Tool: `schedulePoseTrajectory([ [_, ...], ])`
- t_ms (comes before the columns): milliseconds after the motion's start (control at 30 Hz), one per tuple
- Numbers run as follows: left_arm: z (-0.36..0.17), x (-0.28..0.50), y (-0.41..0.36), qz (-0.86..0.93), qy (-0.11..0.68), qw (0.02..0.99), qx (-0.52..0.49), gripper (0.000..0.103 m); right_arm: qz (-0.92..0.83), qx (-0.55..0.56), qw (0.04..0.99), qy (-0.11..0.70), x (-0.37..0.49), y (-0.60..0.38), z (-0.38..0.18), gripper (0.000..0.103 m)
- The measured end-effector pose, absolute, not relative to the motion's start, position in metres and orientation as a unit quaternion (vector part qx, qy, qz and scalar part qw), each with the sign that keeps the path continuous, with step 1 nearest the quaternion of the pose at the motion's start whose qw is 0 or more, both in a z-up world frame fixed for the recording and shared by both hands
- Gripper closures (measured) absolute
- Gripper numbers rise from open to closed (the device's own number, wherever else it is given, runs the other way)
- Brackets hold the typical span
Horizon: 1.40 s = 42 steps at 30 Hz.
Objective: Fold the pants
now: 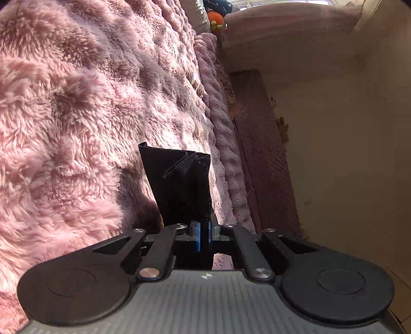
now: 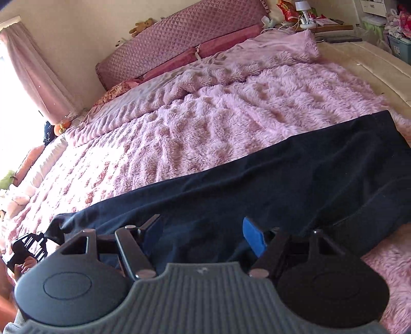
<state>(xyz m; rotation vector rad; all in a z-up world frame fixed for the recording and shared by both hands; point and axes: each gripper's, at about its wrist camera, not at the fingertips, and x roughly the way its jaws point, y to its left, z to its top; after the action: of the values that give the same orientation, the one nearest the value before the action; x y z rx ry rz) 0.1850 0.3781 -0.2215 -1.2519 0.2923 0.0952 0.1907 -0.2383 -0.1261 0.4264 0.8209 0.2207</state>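
Observation:
Dark navy pants (image 2: 282, 174) lie stretched across the fluffy pink blanket (image 2: 205, 123), running from lower left to upper right in the right wrist view. My right gripper (image 2: 203, 231) hovers just above the pants' middle, open, with its blue pads (image 2: 253, 236) on either side of the cloth and not pressing it. My left gripper (image 1: 205, 231) is shut on an end of the pants (image 1: 179, 185), and the folded dark cloth stands up out of its blue pads. That end is lifted off the blanket (image 1: 90, 115).
A quilted pink headboard (image 2: 179, 33) and a cream wall (image 1: 346, 128) bound the bed's far side. Plush toys (image 2: 140, 25) sit on the headboard and by the curtain (image 2: 33, 69). A cluttered nightstand (image 2: 321, 23) and bare mattress edge (image 2: 372, 61) are at the right.

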Motion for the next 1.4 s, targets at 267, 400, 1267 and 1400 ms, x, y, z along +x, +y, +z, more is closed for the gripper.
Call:
schedulePoseTrajectory([
  [267, -0.109, 0.212, 0.262, -0.010, 0.155, 0.885, -0.439, 0.099, 0.043, 0.213, 0.903, 0.371, 0.170, -0.294, -0.123, 0.036],
  [400, -0.074, 0.226, 0.163, -0.056, 0.176, 0.908, -0.376, 0.099, 0.005, 0.208, 0.908, 0.364, 0.160, -0.333, -0.121, 0.036],
  [1267, -0.143, 0.184, -0.317, -0.330, 0.333, 0.878, -0.092, 0.097, -0.147, 0.306, 0.891, 0.300, 0.081, -0.484, -0.155, 0.034],
  [1400, -0.148, 0.174, -0.337, -0.375, 0.354, 0.854, -0.067, 0.062, -0.151, 0.309, 0.890, 0.300, 0.076, -0.487, -0.158, 0.034],
])
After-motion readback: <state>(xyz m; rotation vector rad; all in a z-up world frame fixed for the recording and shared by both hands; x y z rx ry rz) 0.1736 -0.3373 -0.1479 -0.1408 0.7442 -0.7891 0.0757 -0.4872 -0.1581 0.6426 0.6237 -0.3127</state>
